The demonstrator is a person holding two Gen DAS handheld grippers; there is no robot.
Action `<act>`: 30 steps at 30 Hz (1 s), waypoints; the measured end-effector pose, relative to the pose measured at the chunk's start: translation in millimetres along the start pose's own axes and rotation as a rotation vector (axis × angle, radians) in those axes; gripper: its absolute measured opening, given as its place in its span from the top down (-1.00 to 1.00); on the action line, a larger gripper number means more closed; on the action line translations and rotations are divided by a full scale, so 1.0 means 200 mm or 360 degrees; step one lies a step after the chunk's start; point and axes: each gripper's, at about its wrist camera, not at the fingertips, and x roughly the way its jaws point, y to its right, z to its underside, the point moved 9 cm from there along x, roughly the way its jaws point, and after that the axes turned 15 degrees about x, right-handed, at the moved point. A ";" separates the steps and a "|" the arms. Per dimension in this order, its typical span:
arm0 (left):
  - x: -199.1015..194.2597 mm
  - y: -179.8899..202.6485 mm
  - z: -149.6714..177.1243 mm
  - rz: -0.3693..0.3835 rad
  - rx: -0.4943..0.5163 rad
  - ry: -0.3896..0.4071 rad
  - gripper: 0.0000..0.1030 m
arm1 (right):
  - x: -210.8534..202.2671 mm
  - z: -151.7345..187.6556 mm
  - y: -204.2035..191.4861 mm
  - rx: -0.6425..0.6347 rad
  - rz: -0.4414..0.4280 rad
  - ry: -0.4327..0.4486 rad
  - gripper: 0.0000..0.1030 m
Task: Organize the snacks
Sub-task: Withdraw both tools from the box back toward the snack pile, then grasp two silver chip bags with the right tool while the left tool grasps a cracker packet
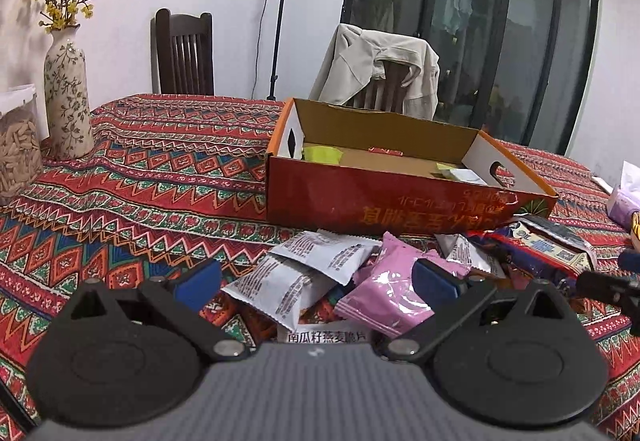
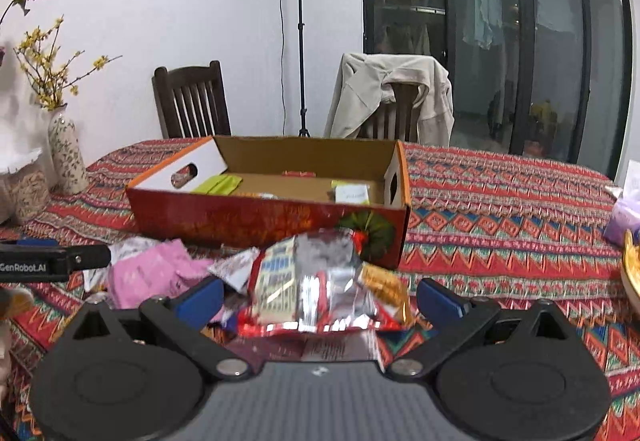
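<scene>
Hovering over snack packets (image 1: 320, 281), unclenched.

Across the bottom of the frame, the left tongs (image 1: 316, 279) stand wide apart, blue-padded tips on either side of a pile of snack packets. A white packet (image 1: 280, 291) lies left of centre, a pink packet (image 1: 386, 299) just to its right. Above the pile, mid-frame, sits an open red cardboard box (image 1: 360, 197) holding a yellow-green packet (image 1: 322, 154) at its left end. All rest on a tabletop (image 1: 160, 177) covered in red patterned cloth. At upper left stands a floral vase (image 1: 66, 93) of yellow blossoms. At the right edge, part of the right tongs (image 1: 608, 287) enters, its opening not clear.
</scene>
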 end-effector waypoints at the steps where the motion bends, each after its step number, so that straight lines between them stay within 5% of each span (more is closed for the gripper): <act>1: 0.00 0.00 0.00 0.0006 0.0003 0.0016 -1.00 | 0.00 0.01 0.00 0.0004 0.0003 -0.0006 -1.00; 30: 0.01 0.00 0.04 0.0029 -0.0006 0.0054 -1.00 | 0.03 0.00 -0.02 -0.0060 0.0005 0.0030 -1.00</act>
